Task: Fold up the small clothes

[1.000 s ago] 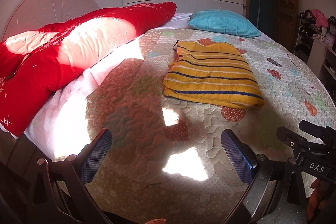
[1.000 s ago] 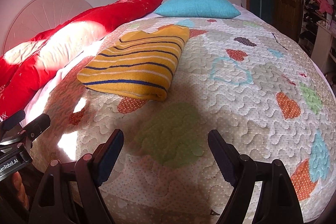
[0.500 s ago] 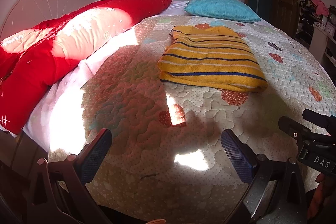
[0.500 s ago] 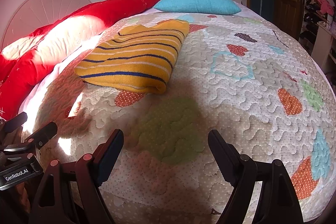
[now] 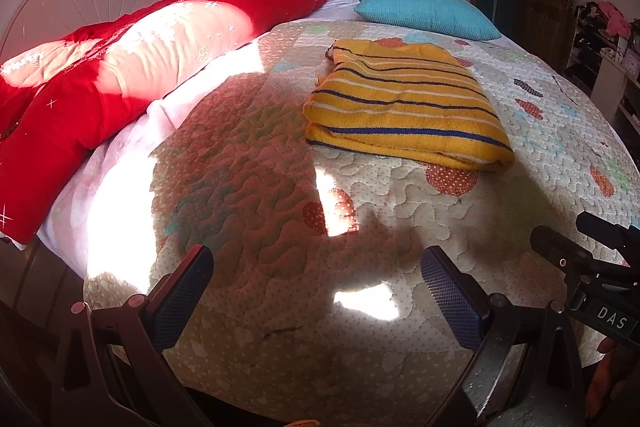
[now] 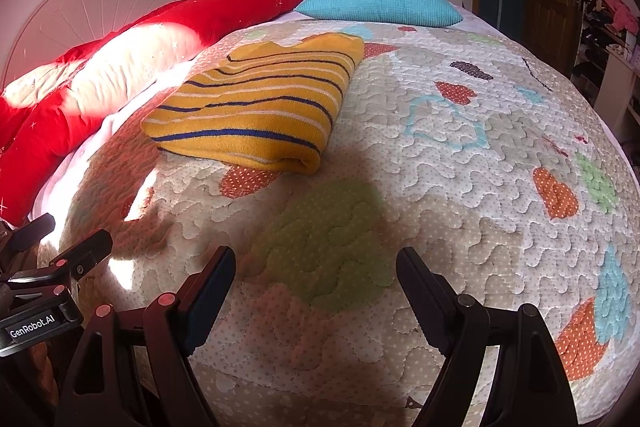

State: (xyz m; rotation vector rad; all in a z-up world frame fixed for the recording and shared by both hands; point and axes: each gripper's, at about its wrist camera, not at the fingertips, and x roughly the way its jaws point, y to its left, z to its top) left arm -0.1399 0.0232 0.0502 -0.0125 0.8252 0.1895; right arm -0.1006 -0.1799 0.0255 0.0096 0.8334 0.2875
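Reads "DAS" on a white label (image 5: 611,319) right of the left tongs (image 5: 316,291); "GenRobot.AI" on a label (image 6: 32,327) left of the right tongs (image 6: 316,287).

My left gripper (image 5: 316,291) hangs wide open over the quilted bed's (image 5: 248,187) near edge, well short of the folded yellow striped sweater (image 5: 404,111) lying toward its far edge.
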